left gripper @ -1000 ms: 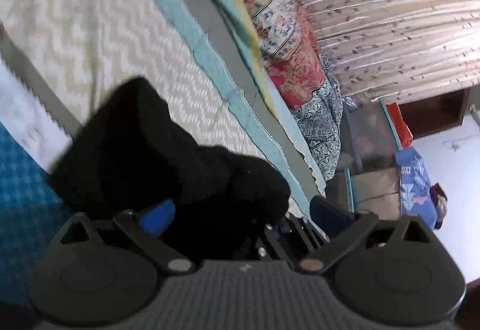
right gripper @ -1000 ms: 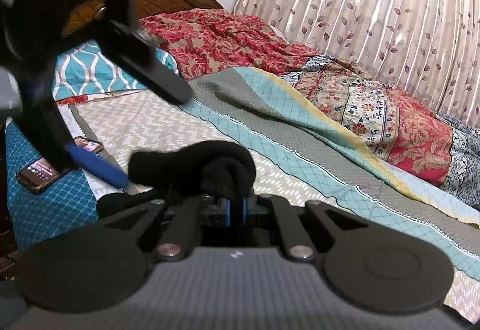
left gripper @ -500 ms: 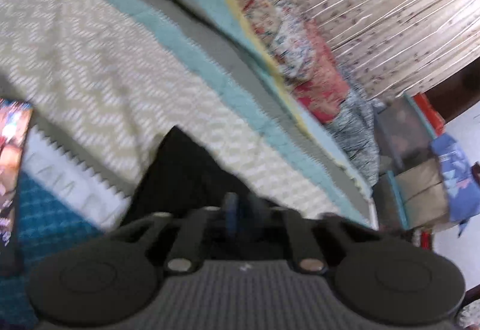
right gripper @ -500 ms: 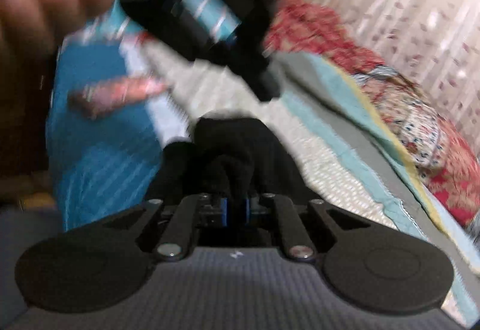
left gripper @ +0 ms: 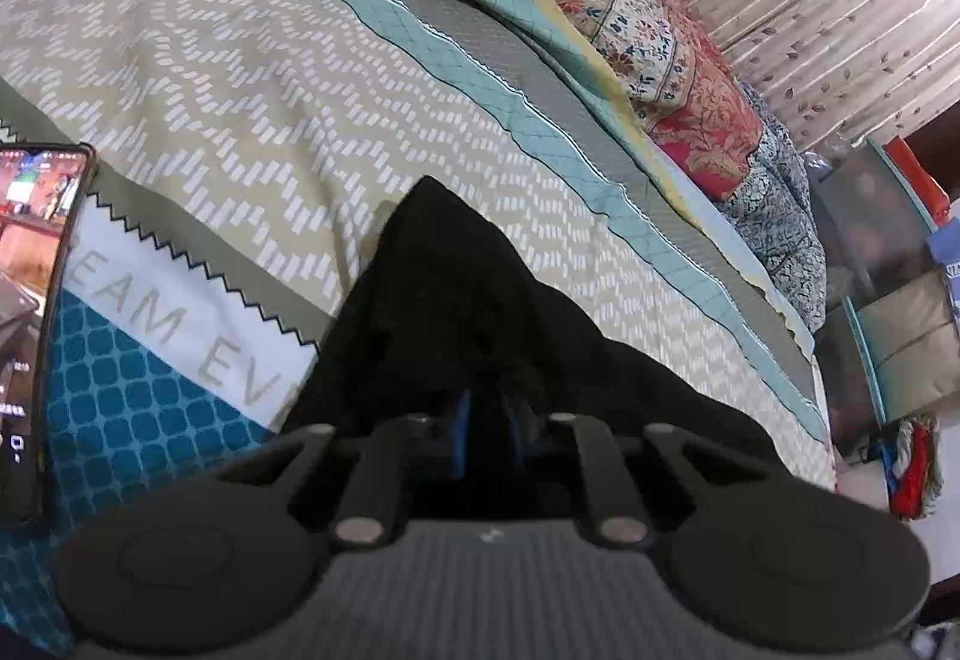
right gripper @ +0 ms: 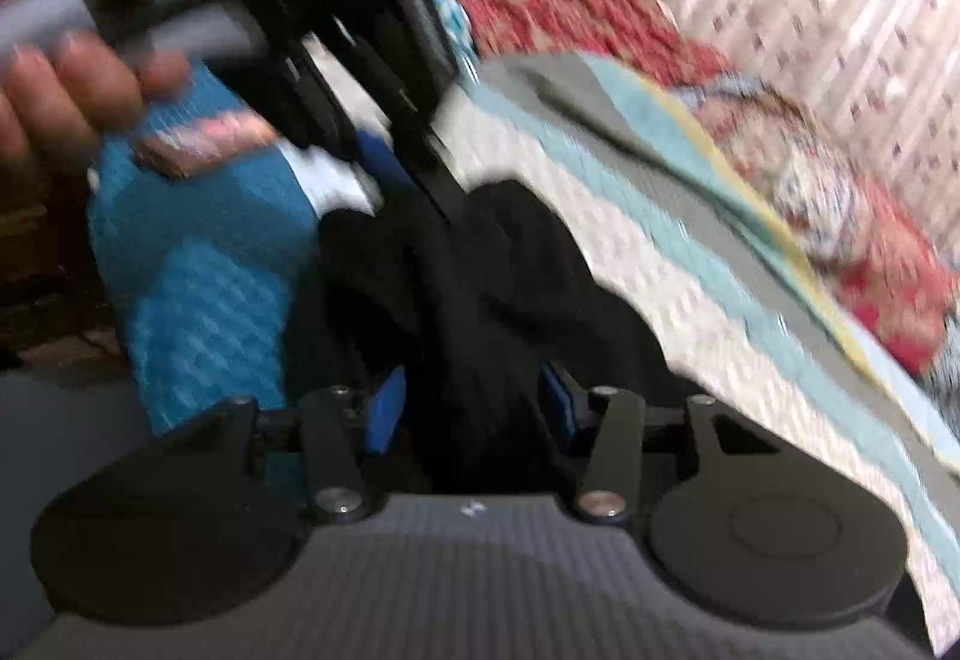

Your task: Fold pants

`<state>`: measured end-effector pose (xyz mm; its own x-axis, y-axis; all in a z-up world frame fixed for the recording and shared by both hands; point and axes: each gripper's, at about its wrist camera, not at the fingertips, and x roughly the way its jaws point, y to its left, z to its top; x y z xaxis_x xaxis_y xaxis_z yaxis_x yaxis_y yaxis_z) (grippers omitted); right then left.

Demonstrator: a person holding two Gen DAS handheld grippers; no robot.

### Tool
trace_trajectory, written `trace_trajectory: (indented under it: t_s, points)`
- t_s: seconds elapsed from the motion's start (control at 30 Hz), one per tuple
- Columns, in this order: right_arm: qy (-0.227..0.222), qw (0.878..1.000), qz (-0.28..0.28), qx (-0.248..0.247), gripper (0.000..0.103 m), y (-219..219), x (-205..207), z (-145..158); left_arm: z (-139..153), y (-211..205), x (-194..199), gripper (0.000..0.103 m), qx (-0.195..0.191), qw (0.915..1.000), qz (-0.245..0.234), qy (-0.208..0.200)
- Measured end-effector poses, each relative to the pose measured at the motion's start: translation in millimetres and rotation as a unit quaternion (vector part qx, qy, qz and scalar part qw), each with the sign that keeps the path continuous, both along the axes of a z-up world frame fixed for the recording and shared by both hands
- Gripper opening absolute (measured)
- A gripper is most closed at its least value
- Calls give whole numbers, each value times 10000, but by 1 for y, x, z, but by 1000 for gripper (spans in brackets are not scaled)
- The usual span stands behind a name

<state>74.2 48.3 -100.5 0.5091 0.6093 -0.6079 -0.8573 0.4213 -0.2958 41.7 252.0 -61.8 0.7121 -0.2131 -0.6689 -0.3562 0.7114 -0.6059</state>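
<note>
The black pants (left gripper: 456, 312) lie bunched on the patterned bed cover (left gripper: 240, 90). My left gripper (left gripper: 487, 420) is shut on a fold of them, its blue pads close together with black cloth pinched between. In the right wrist view the pants (right gripper: 540, 264) run up between the blue pads of my right gripper (right gripper: 471, 402). Its jaws are opening and stand apart around the cloth without pressing on it. A person's hand (right gripper: 72, 60) holds the left gripper (right gripper: 420, 180) at the upper left, its fingers reaching down onto the pants. The right wrist view is blurred.
A phone (left gripper: 30, 300) with a lit screen lies on the blue part of the cover at the left. A red floral quilt (left gripper: 690, 78) is heaped along the far side under a curtain (left gripper: 810, 0). Boxes and bags (left gripper: 888, 300) stand past the bed's end.
My left gripper went from wide open to shut on the pants. My right gripper, shut on the pants before, has spread its pads. Both have sunk toward the bed.
</note>
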Motion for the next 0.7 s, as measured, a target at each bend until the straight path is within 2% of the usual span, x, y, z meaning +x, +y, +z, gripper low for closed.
trace_trajectory:
  t_s: [0.03, 0.07, 0.1, 0.13, 0.2, 0.23, 0.33, 0.4, 0.43, 0.47, 0.5, 0.53, 0.57, 0.7]
  points:
    - [212, 9998, -34, 42, 37, -3, 4, 0, 2, 0, -2, 11, 85, 10000, 3, -37]
    - [343, 9993, -61, 120, 15, -5, 5, 1, 6, -1, -4, 11, 200, 9998, 24, -70]
    - [268, 9992, -102, 268, 14, -8, 3, 7, 9, -3, -7, 11, 324, 9994, 49, -108]
    - [0, 9992, -87, 395, 14, -12, -4, 13, 13, -4, -10, 11, 428, 9989, 67, -151]
    - [-341, 9987, 29, 381, 14, -15, -18, 17, 16, -9, -13, 11, 678, 9976, 47, -150]
    - [-299, 9991, 84, 273, 14, -15, -22, 13, 15, -13, -14, 11, 770, 9970, -1, -113]
    - [199, 9992, 82, -330, 15, -12, -24, -21, 1, -24, -11, 11, 741, 9970, -144, 149]
    - [63, 9996, 91, -275, 17, -17, -32, -22, -2, -29, -16, 15, 802, 9964, -151, 243]
    - [96, 9997, 109, -213, 18, -19, -34, -16, -1, -29, -20, 16, 819, 9963, -147, 224]
    - [153, 9998, 89, -113, 24, -21, -32, -11, 2, -29, -26, 21, 787, 9966, -142, 213]
    - [279, 9996, 50, 36, 30, -26, -30, -5, 7, -29, -31, 36, 752, 9969, -79, 211]
    - [397, 9991, -10, 177, 38, -31, -27, 2, 15, -29, -38, 44, 735, 9972, 14, 142]
    - [536, 9979, -97, 347, 41, -38, -24, 8, 23, -29, -43, 49, 724, 9973, 91, 5]
    - [878, 9900, -570, 948, 41, -65, -15, 24, 57, -44, -45, 49, 795, 9947, 37, -654]
